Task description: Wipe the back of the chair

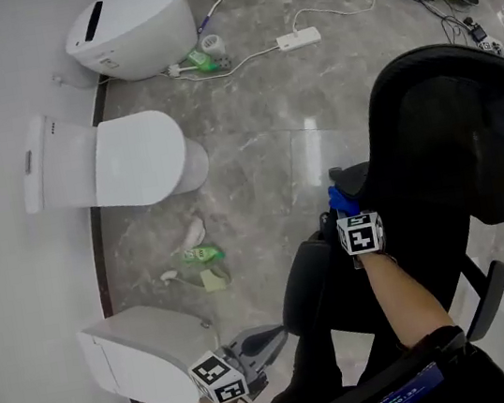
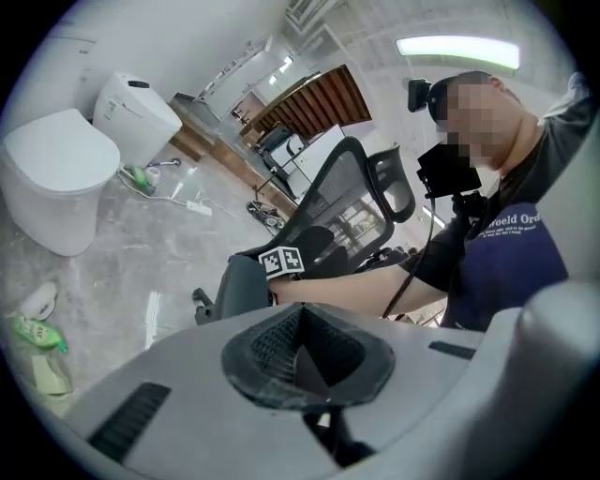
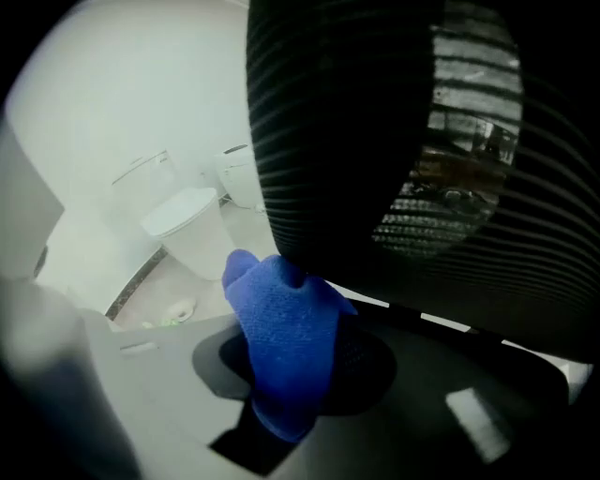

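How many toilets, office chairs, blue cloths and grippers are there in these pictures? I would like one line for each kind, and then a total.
toilets: 3
office chair: 1
blue cloth: 1
grippers, the left gripper and the right gripper: 2
Total: 7
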Available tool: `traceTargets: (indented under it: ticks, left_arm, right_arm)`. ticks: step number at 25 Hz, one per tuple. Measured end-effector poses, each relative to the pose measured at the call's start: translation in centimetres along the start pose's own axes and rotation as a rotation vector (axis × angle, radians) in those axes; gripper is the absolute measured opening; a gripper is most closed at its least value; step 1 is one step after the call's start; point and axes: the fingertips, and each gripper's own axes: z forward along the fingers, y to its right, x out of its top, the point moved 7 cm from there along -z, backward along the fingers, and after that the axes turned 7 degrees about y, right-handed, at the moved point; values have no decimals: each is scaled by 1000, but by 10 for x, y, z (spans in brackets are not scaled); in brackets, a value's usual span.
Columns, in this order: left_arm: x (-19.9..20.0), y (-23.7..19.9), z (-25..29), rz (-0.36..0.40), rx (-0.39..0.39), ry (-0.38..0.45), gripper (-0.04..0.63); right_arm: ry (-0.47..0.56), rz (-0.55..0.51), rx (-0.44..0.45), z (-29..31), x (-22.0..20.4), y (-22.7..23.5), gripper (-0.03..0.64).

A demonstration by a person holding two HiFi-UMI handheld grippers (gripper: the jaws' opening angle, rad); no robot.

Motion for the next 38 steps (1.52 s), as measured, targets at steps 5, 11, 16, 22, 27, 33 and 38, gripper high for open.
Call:
traceTargets:
  ticks: [5, 11, 16, 22, 27, 33, 38]
  left_arm:
    - [-7, -14, -16, -36, 24, 16, 3]
    - [-5, 1, 6, -12, -2, -9, 3]
    - [-9, 38, 57, 21, -43, -57, 3]
    - [-23, 89, 125, 68, -122, -149, 3]
    - [-29, 111, 151, 103, -156, -195, 3]
    - [-25, 132, 157, 133, -154, -201, 3]
    - [2, 163, 138, 177, -148, -135, 3]
  right_arm:
    - [25, 68, -85, 7, 6, 24, 120]
    - [16, 153, -233, -37, -20, 115, 120]
    - [16, 228, -386, -99, -54, 233, 120]
    - [14, 431, -575, -175, -115, 339, 120]
    - [48, 575, -627, -200, -139, 359, 120]
    - [62, 652, -477, -215, -136, 328, 120]
    - [53, 562, -288, -265, -120, 260, 120]
